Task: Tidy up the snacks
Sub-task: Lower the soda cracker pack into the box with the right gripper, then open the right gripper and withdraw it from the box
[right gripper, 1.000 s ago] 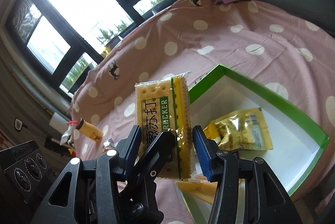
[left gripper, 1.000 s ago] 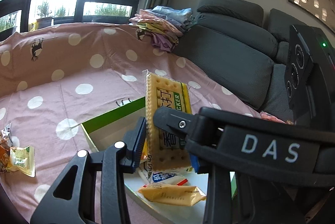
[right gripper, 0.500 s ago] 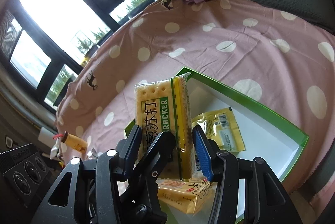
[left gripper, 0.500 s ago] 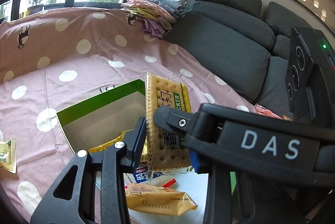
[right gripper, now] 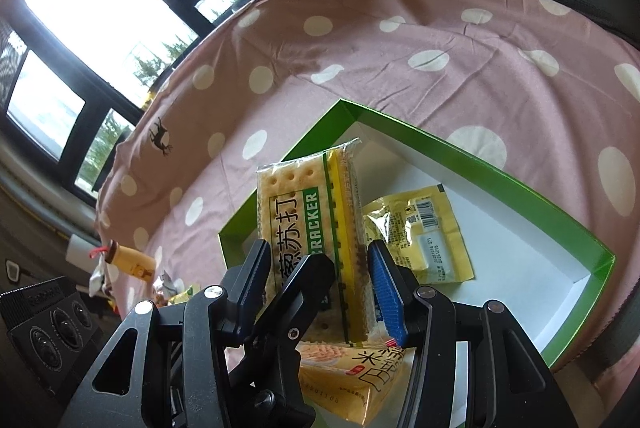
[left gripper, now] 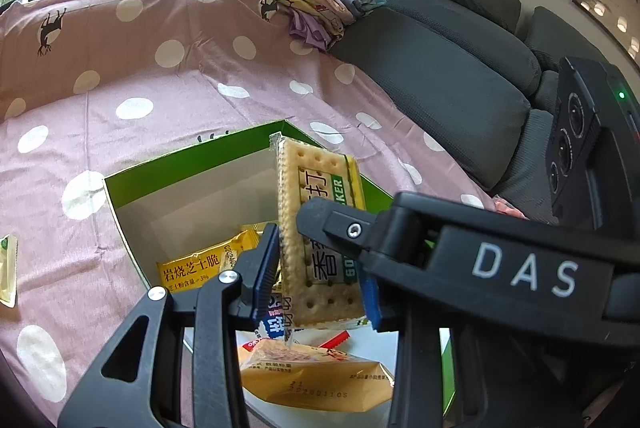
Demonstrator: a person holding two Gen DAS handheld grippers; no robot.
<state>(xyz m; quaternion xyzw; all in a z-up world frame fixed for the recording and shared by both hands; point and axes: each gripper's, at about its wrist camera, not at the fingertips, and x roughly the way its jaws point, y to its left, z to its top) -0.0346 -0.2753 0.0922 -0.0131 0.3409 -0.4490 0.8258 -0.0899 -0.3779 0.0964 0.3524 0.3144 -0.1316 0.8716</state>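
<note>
Above the green box [left gripper: 192, 163], both tongs [left gripper: 316, 272] [right gripper: 320, 280] clamp the cracker pack [left gripper: 320, 228]; barcode shows rightward only.

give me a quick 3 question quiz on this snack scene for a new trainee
1. True or false: both the left gripper and the right gripper are closed on the cracker pack.
2. Multiple choice: what colour is the outside of the box below the held pack? A) red B) green C) blue
3. Fill in: the yellow packet with a barcode lies ____ the box.

Key: 1 true; 2 B; 3 inside
</note>
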